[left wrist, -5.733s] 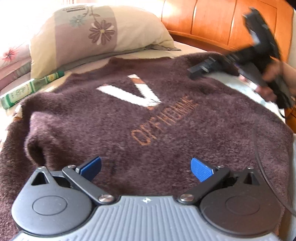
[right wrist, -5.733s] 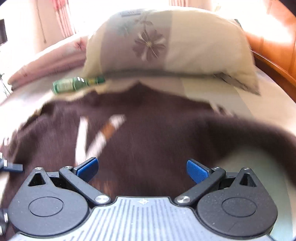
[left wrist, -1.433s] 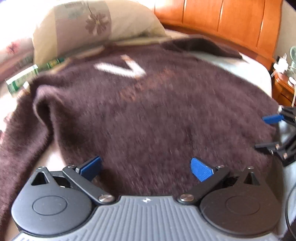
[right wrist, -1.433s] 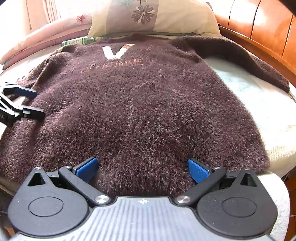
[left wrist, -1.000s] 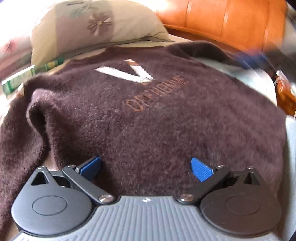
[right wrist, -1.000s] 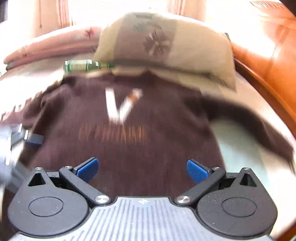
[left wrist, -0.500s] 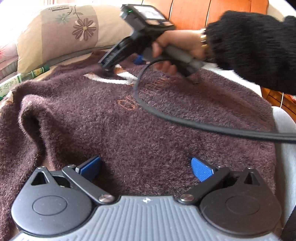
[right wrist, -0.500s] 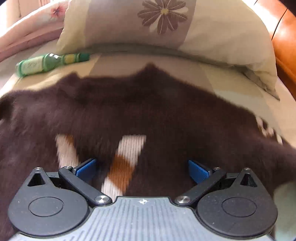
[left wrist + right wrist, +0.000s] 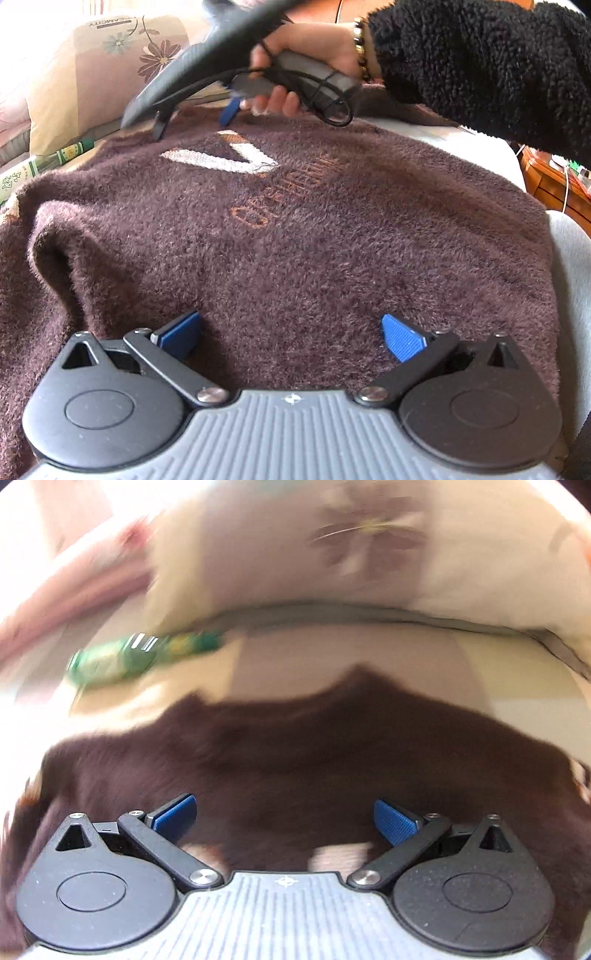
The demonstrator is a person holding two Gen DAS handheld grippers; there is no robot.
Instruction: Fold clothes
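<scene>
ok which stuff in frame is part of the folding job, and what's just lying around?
Job:
- brown sweater, spread flat on the bed
- left gripper, open over the hem
- right gripper, open near the collar

Lying about:
- flowered pillow
- green bottle beside the pillow
- wooden nightstand

Fuzzy brown sweater (image 9: 295, 236) flat, face-up

A bedroom in a home; a bed (image 9: 480, 144) with pale sheets carries a flower-printed pillow (image 9: 110, 70) against a polished wooden headboard (image 9: 321, 9); a wooden nightstand (image 9: 554, 184) stands beside it; a green bottle (image 9: 144, 655) lies by the pillow.
</scene>
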